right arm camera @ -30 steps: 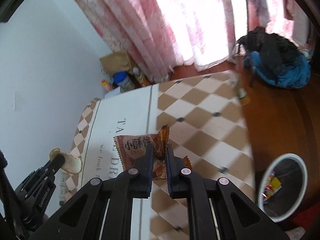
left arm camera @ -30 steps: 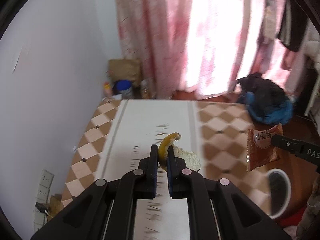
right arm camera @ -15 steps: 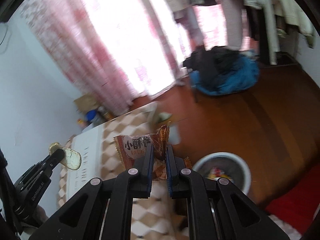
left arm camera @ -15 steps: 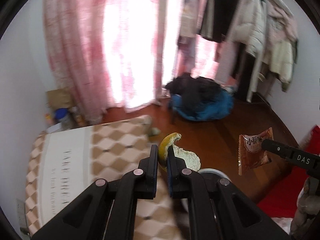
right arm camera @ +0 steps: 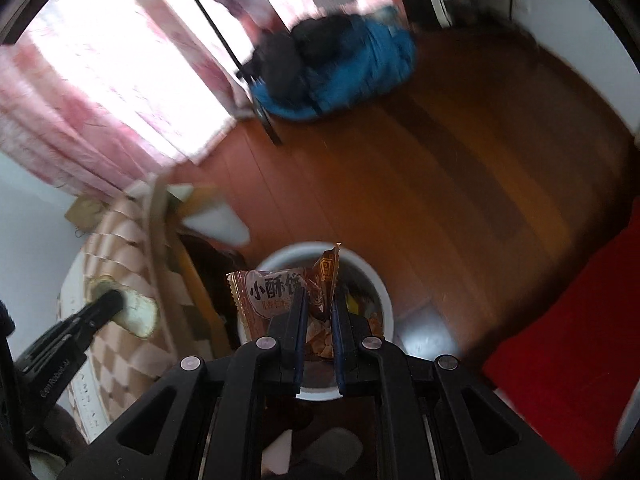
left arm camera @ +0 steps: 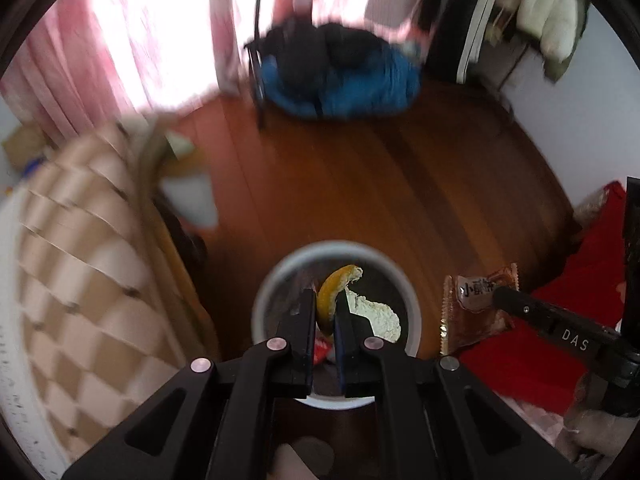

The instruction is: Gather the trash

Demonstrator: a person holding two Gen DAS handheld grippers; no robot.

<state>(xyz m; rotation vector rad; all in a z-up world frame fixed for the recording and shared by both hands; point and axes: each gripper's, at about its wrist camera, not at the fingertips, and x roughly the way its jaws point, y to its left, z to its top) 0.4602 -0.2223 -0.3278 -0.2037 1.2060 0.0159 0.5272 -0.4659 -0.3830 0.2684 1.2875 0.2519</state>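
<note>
My left gripper (left arm camera: 323, 308) is shut on a piece of orange peel (left arm camera: 336, 292), yellow outside and white inside, held right above the round white trash bin (left arm camera: 280, 276) on the floor. My right gripper (right arm camera: 320, 308) is shut on a brown snack wrapper (right arm camera: 268, 292) with white Chinese print, held above the same bin (right arm camera: 376, 280), which has several wrappers inside. The wrapper also shows in the left wrist view (left arm camera: 472, 308) at the right of the bin. The peel shows in the right wrist view (right arm camera: 138, 312) at the left.
The table with a checkered cloth (left arm camera: 80, 264) stands at the left of the bin. A wooden floor (left arm camera: 400, 184) spreads beyond it. A blue and black heap on a chair (left arm camera: 340, 76) sits by pink curtains (left arm camera: 80, 60). Red fabric (left arm camera: 540, 352) lies at the right.
Both grippers have swung from above the table to the right and down, and now point at the trash bin. Each still holds its piece of trash.
</note>
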